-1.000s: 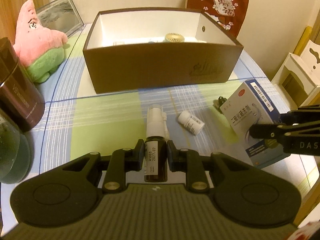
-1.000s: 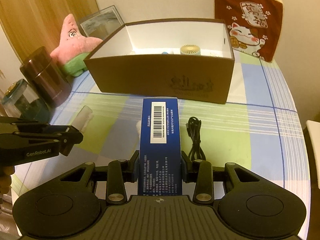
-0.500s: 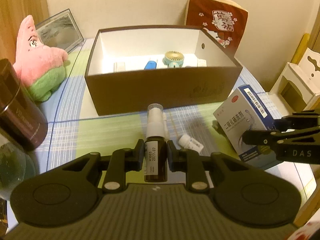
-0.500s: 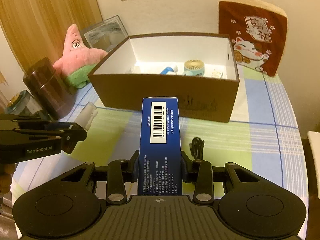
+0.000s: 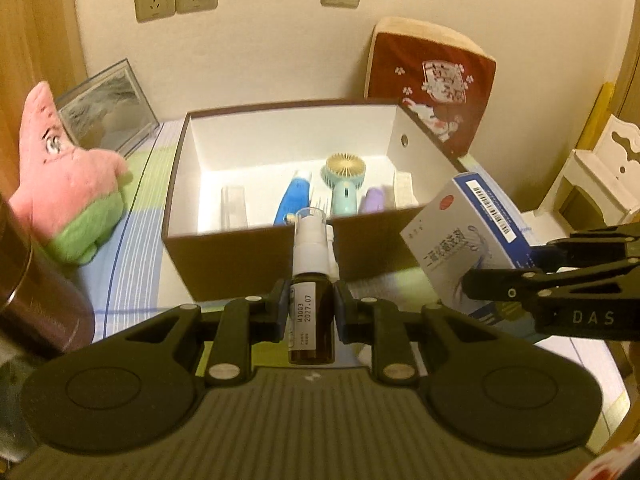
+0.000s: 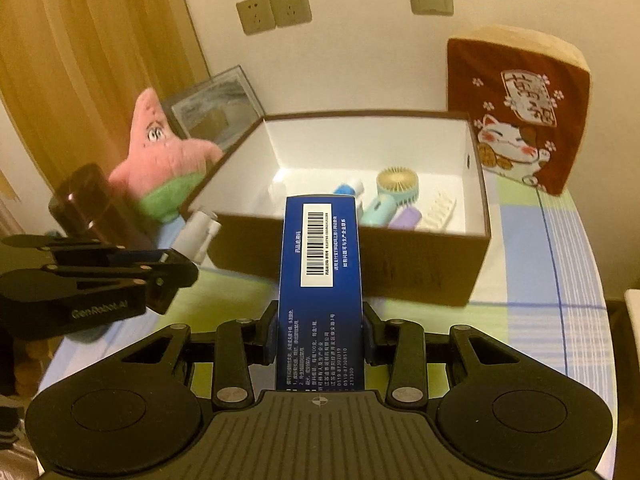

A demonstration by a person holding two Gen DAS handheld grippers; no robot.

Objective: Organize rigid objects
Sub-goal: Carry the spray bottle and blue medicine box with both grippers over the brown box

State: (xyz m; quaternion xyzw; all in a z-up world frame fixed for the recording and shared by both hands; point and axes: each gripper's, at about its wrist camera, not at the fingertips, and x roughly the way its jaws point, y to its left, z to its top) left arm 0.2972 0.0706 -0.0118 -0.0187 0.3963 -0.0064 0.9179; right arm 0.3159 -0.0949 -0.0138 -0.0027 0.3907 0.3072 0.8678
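My left gripper [image 5: 310, 296] is shut on a brown spray bottle [image 5: 311, 312] with a white nozzle, held in the air just in front of the brown storage box [image 5: 248, 256]. My right gripper [image 6: 320, 320] is shut on a blue and white medicine carton [image 6: 320, 264], also raised in front of the box [image 6: 424, 276]. In the left wrist view the carton [image 5: 460, 236] and right gripper [image 5: 476, 280] appear at the right. Seen from the right wrist, the left gripper [image 6: 188, 268] and the bottle's nozzle [image 6: 198, 234] are at the left. Inside the box lie a small handheld fan [image 5: 344, 184], a blue tube [image 5: 294, 198] and a purple item [image 5: 372, 202].
A pink star plush [image 5: 64, 184] and a picture frame [image 5: 108, 108] stand left of the box. A dark brown canister [image 5: 36, 292] is at the near left. A red lucky-cat cushion [image 6: 516, 108] leans on the wall behind. A white chair [image 5: 600, 172] stands right of the table.
Both grippers have risen with their objects and come nearer the box, so its inside shows more. The small white bottle and black cable on the cloth have dropped out of view.
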